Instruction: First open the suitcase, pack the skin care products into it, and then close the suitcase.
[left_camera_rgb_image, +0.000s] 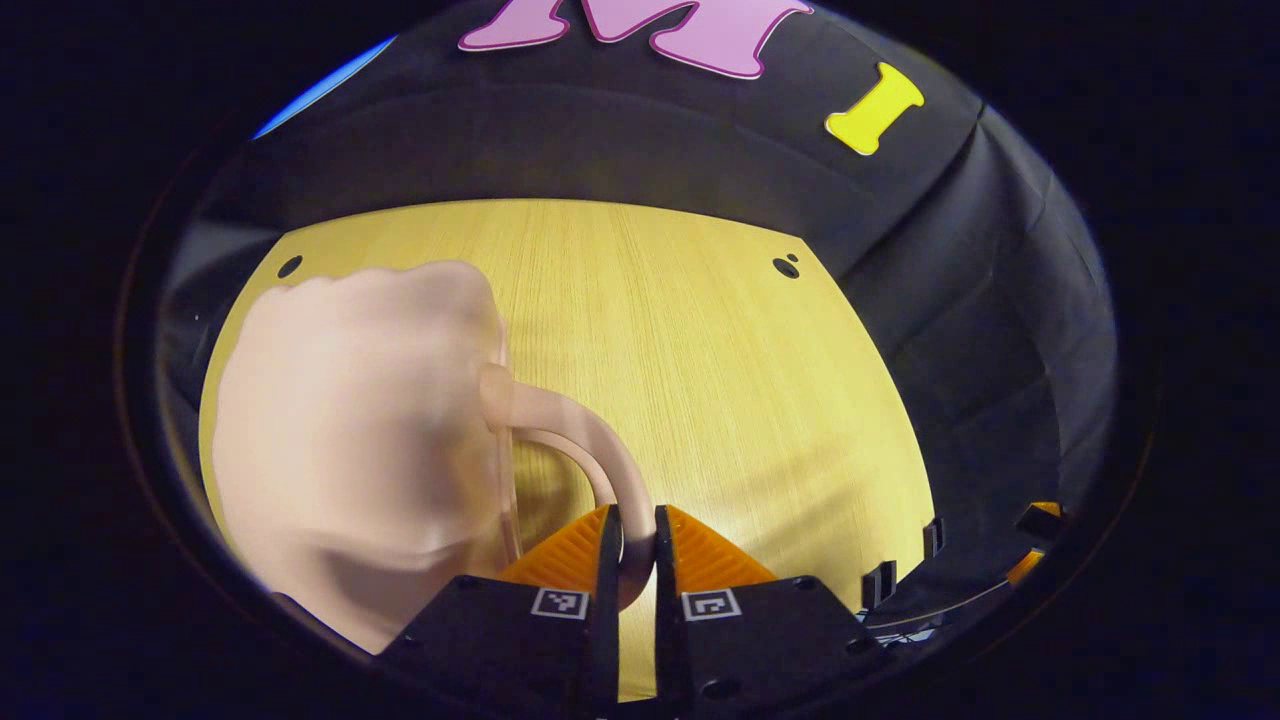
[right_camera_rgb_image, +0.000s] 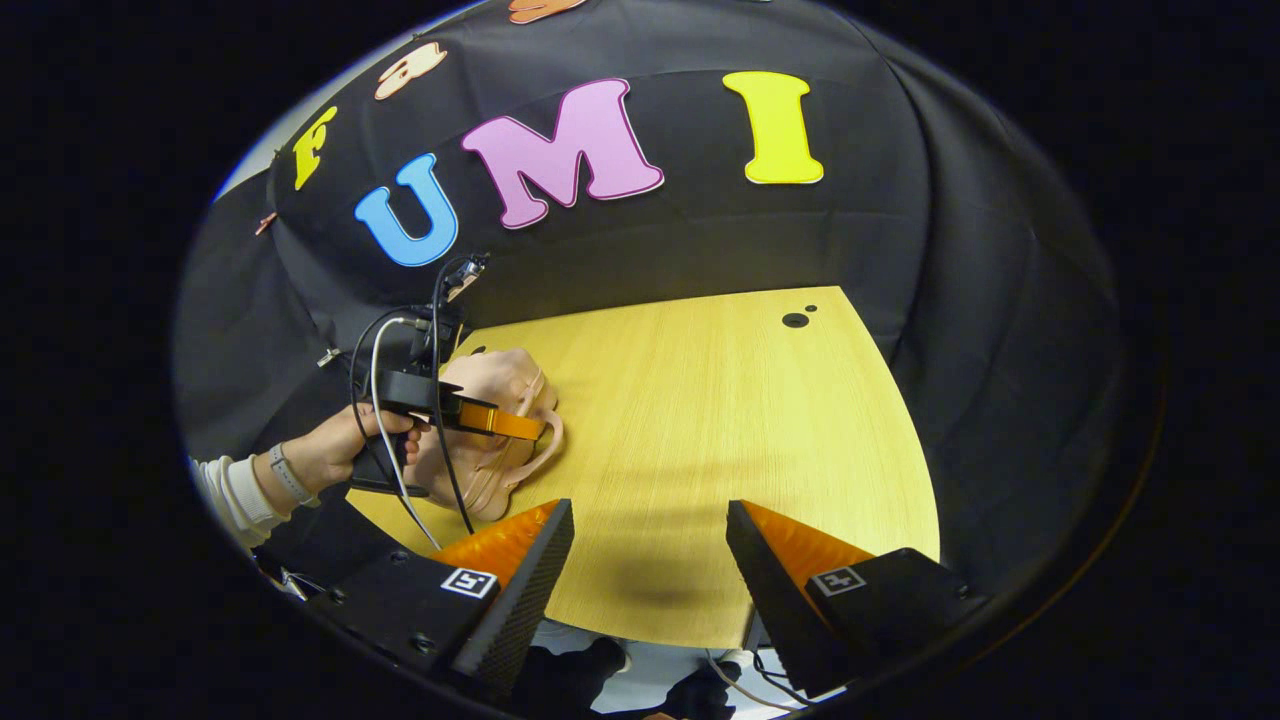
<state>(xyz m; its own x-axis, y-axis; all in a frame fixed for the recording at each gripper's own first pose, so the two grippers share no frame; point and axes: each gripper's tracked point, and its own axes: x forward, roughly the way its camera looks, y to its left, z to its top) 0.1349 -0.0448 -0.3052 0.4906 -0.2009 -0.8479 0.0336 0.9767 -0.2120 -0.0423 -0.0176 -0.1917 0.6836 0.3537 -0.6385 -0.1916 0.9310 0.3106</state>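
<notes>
A small pale pink suitcase lies closed on the wooden table, blurred in the left gripper view. Its curved handle arches toward me, and my left gripper is shut on the handle's near end. In the right gripper view the same suitcase sits at the table's left side, with the left gripper at its handle and a hand holding that gripper. My right gripper hovers open over the table's near edge, nothing between its fingers, well right of the suitcase.
Bare wood stretches right of the suitcase. Two small dark holes mark the table's far right corner. Cables loop off the left gripper. The black cloth wall stands close behind and to the right.
</notes>
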